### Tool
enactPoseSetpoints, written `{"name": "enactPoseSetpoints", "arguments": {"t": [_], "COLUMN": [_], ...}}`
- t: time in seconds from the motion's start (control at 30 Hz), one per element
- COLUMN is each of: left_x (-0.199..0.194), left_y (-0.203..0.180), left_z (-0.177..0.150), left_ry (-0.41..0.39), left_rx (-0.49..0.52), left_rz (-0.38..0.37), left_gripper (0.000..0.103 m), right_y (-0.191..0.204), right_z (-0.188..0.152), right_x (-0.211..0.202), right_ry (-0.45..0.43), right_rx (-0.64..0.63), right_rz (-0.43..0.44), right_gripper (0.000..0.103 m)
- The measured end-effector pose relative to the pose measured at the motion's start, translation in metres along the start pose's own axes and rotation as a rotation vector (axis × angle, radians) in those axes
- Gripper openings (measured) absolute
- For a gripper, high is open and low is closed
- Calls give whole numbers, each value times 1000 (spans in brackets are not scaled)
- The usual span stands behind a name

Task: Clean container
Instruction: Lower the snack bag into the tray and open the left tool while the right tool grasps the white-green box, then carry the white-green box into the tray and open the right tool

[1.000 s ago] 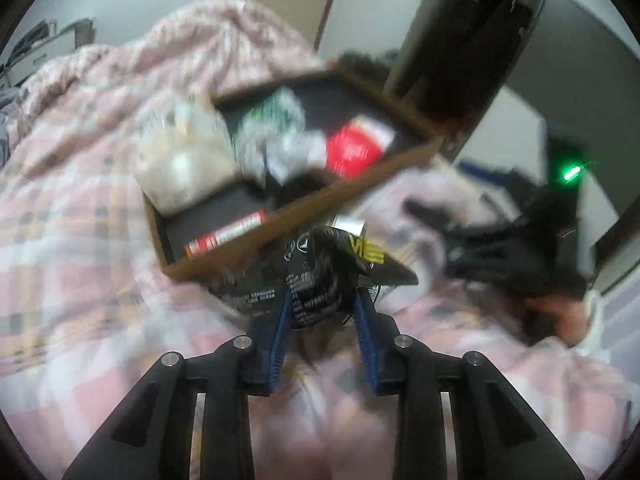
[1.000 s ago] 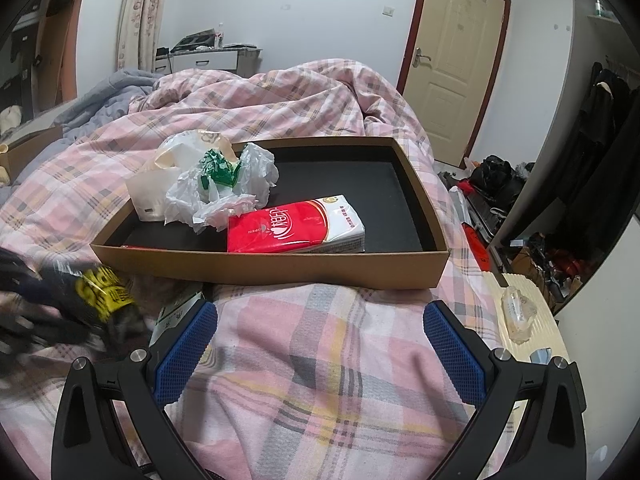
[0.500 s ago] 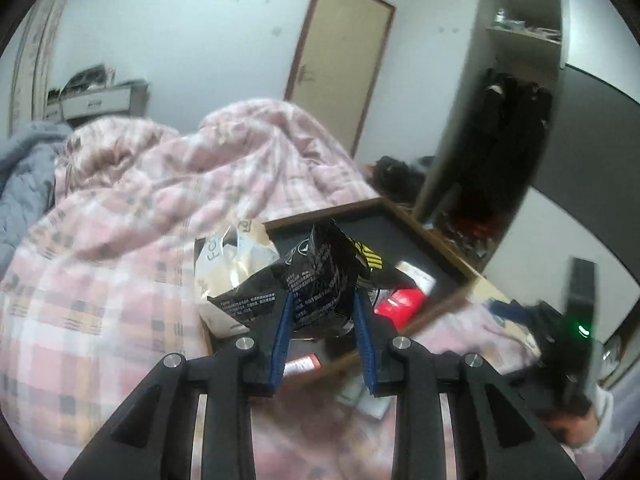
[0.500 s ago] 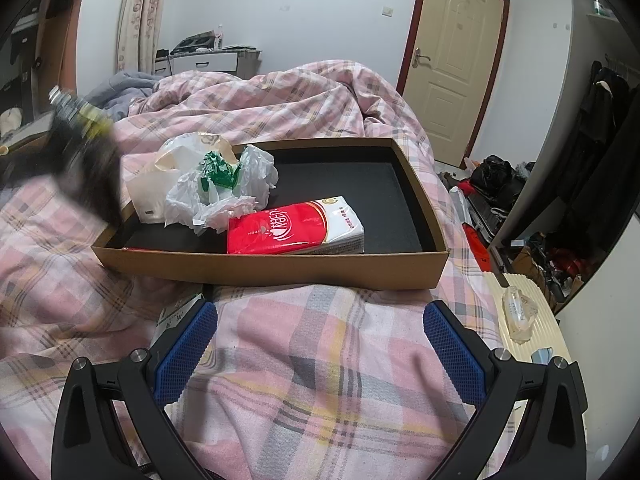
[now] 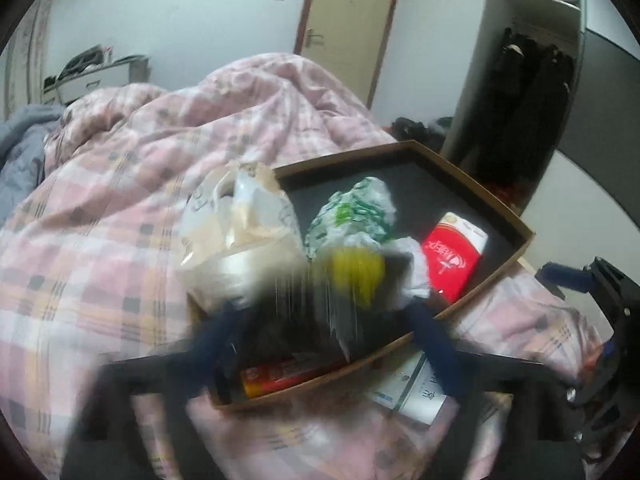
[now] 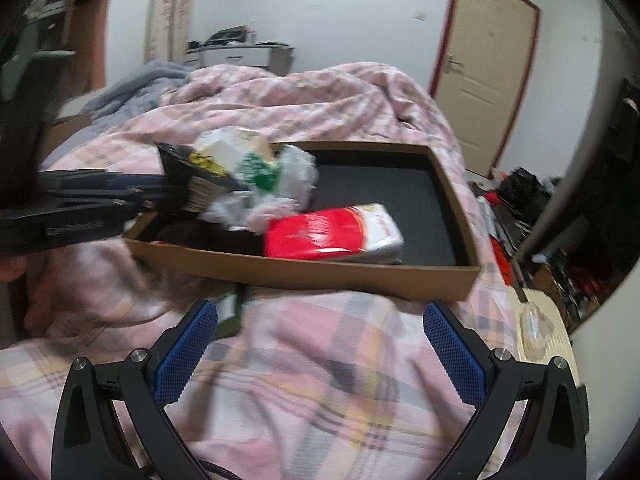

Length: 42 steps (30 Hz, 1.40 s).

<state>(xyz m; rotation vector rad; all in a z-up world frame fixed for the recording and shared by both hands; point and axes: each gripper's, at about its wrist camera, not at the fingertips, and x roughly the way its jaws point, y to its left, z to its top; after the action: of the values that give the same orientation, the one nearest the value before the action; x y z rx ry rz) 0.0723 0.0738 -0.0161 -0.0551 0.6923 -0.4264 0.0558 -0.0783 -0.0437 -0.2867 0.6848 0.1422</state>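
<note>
A shallow brown cardboard box with a black floor lies on the pink plaid quilt. In it are a red tissue pack, a crumpled white-and-green plastic bag, a beige bagged container and a red tube. My left gripper hangs over the box's near left corner. Its jaws are opening and stand wide. The black snack bag with yellow print is blurred between them, loose of the pads. My right gripper is open over the quilt in front of the box, nothing between its fingers.
A white-and-blue packet and a green packet lie on the quilt by the box's front wall. The bed's right edge drops to a cluttered floor. A beige door and a wardrobe with dark clothes stand behind.
My left gripper lifted the black snack bag from the quilt to above the box's corner, then spread its jaws off it. The right gripper barely shifted.
</note>
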Motion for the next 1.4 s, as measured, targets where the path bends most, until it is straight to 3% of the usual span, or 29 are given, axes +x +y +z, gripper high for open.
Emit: {"name": "enactPoseSetpoints", "arguments": {"t": [0.23, 0.4, 0.5, 0.57, 0.7, 0.87, 1.03, 1.1, 1.17, 1.4], "left_x": [-23, -41, -43, -41, -36, -36, -37, -37, -37, -37], "left_y": [2, 17, 26, 33, 48, 59, 58, 57, 57, 57], "left_z": [-1, -3, -3, -2, -3, -5, -5, -5, -6, -6], "left_ry": [-120, -198, -207, -183, -152, -148, -148, -149, -147, -149], "left_rx": [-14, -81, -121, -156, -226, -277, -268, -263, -265, -265], "left_rz": [66, 115, 120, 189, 214, 191, 188, 190, 189, 189], "left_gripper": [92, 92, 92, 93, 93, 93, 93, 93, 93, 93], "right_y": [33, 53, 69, 77, 78, 76, 74, 75, 79, 72], "right_z": [5, 20, 25, 21, 9, 8, 9, 8, 9, 15], "right_x": [24, 27, 39, 50, 70, 90, 103, 103, 105, 90], "right_ry": [133, 162, 201, 241, 324, 389, 433, 425, 412, 367], "right_rx": [-181, -281, -362, -398, -418, -422, -442, -470, -481, -466], "right_rz": [6, -7, -25, -20, 7, 11, -11, -40, -68, -34], "right_gripper": [102, 102, 102, 102, 101, 101, 82, 62, 53, 52]}}
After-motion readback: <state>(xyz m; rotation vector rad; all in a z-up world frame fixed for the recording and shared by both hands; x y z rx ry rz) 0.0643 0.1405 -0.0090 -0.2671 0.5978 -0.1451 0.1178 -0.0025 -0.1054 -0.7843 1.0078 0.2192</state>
